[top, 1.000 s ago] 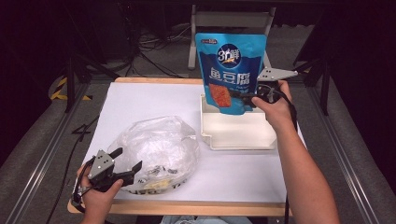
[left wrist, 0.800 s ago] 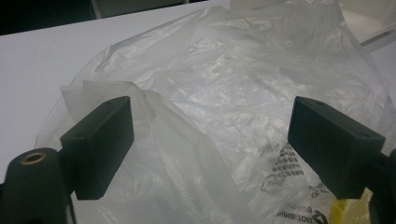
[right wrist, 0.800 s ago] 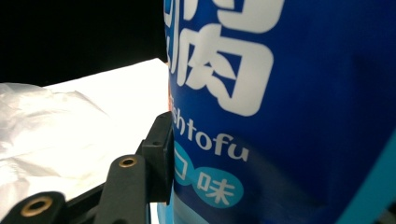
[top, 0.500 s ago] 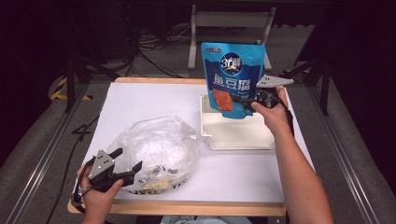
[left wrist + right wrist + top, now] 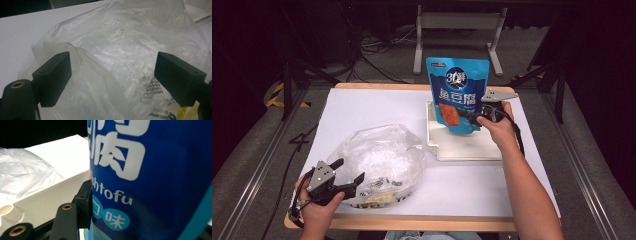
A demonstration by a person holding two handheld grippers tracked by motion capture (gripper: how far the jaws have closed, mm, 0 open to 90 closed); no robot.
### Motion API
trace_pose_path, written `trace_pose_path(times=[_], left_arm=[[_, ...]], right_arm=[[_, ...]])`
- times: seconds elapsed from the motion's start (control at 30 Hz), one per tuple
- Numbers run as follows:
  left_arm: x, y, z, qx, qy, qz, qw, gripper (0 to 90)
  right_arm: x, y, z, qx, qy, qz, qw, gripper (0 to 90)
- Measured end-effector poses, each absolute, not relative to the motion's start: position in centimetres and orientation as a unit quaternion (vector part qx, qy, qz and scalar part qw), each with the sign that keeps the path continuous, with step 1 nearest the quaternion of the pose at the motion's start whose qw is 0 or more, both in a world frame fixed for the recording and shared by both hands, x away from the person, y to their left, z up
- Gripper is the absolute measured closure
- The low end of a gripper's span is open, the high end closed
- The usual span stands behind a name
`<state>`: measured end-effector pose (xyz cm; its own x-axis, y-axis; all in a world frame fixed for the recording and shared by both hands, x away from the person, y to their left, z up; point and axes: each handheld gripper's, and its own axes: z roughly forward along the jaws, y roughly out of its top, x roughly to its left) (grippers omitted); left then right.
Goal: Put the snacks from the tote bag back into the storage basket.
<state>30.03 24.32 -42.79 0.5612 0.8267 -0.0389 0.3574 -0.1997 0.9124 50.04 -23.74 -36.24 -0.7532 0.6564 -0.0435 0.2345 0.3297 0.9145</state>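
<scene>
Beside white tray, crumpled plastic bag.

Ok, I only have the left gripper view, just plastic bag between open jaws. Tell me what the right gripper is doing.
Observer: The right gripper is shut on a blue snack pouch, held upright.
Operator: Say where it is.
Observer: Over a white tray on the table's right half.
Operator: Read the pouch.
Observer: The right gripper view shows "fishtofu" in white print.
</scene>
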Motion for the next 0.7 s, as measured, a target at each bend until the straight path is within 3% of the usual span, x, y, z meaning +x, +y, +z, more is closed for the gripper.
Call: trace_pose_path(times=[0.7], left_arm=[[30.1,24.2,-42.8,0.738,0.4,0.241,0.488,15.2]], right_arm=[[50.5,-25.1,-38.3,0.28,0.808,0.485,0.184,45.9]])
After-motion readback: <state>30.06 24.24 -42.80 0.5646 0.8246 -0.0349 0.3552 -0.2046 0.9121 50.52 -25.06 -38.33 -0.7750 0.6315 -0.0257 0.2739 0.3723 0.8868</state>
